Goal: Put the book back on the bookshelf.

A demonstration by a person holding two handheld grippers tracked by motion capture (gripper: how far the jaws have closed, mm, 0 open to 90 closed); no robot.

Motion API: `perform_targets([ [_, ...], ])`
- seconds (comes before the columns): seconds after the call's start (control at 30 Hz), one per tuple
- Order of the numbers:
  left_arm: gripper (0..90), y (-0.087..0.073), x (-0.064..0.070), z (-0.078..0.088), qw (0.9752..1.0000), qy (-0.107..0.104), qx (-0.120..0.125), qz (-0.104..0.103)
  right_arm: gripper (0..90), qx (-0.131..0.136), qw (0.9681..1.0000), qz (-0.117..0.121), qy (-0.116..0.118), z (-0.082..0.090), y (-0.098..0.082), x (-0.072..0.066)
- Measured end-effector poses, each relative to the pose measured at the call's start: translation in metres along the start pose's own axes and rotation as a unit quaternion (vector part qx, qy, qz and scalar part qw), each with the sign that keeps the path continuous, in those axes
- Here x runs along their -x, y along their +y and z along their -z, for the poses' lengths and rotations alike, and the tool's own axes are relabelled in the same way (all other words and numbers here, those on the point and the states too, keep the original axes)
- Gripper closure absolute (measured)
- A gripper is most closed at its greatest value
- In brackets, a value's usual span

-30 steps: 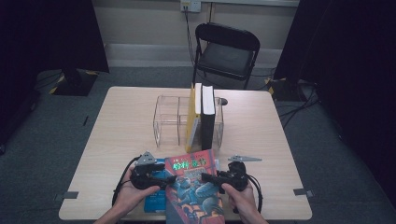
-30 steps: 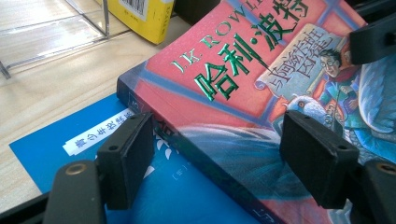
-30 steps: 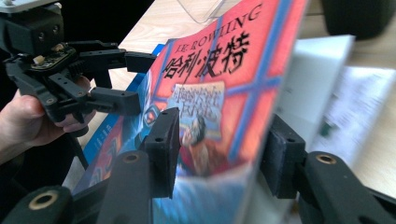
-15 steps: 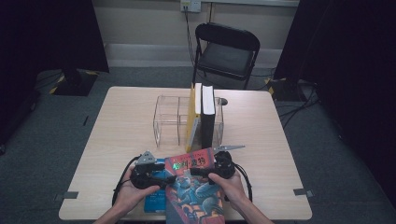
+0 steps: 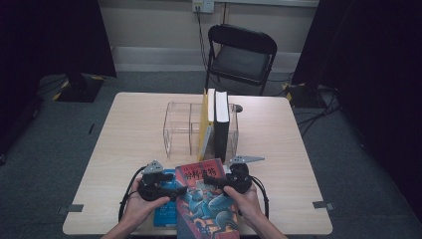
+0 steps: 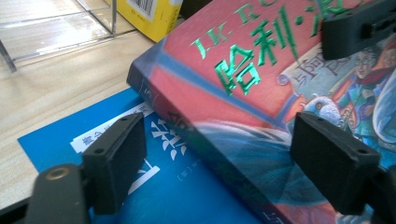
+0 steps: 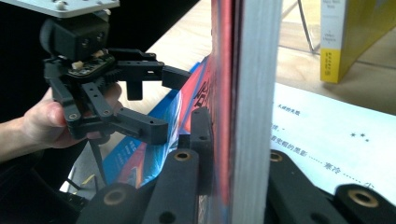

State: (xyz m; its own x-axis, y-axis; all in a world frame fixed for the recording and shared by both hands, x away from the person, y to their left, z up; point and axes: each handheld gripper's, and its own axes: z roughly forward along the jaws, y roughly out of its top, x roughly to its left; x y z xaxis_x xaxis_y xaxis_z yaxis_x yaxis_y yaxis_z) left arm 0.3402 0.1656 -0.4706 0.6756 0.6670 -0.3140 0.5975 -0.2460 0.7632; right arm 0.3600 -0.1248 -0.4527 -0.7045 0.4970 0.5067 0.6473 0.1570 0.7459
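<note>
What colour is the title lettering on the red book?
Metallic green on the red book, clearest in the left gripper view.

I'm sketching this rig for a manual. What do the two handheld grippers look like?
Both are matt black. The left gripper has slotted link arms ending in blocky rectangular pads with small screw holes, and a grey three-cornered plate on top. The right gripper carries the same plate. Black cables trail from both. The forearms are bare.

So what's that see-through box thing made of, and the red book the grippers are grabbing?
The see-through rack looks like clear hard plastic, maybe acrylic: you see the table through its shiny walls. The red book is paper; its cover looks glossy, with gleaming green foil letters, and its page edges show plain white in the right gripper view. The right hand-held gripper pinches it.
</note>
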Motion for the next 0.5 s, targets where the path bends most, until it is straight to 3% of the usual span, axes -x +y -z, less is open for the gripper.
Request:
perform_targets([
  [0.13, 14.7, -0.001, -0.003, 0.002, 0.9997, -0.015, 0.004, 0.017, 83.5, 0.009, 0.9999, 0.008, 0.002, 0.003, 0.001, -0.004],
  [0.17, 14.1, -0.001, -0.004, 0.002, 0.9993, -0.030, 0.003, 0.025, 83.6, 0.018, 0.9997, 0.017, 0.002, 0.006, 0.001, -0.010],
  [0.4, 13.7, 0.000, 0.006, -0.002, 0.9974, -0.071, 0.000, 0.014, 83.6, 0.035, 0.9985, 0.043, 0.003, 0.012, 0.005, -0.024],
  [0.43, 16.8, 0.001, 0.007, -0.003, 0.9959, -0.090, 0.001, 0.012, 83.6, 0.036, 0.9984, 0.044, 0.003, 0.013, 0.006, -0.025],
  [0.5, 18.4, 0.001, 0.008, -0.005, 0.9945, -0.103, 0.003, 0.014, 83.6, 0.043, 0.9979, 0.048, 0.006, 0.015, 0.008, -0.028],
])
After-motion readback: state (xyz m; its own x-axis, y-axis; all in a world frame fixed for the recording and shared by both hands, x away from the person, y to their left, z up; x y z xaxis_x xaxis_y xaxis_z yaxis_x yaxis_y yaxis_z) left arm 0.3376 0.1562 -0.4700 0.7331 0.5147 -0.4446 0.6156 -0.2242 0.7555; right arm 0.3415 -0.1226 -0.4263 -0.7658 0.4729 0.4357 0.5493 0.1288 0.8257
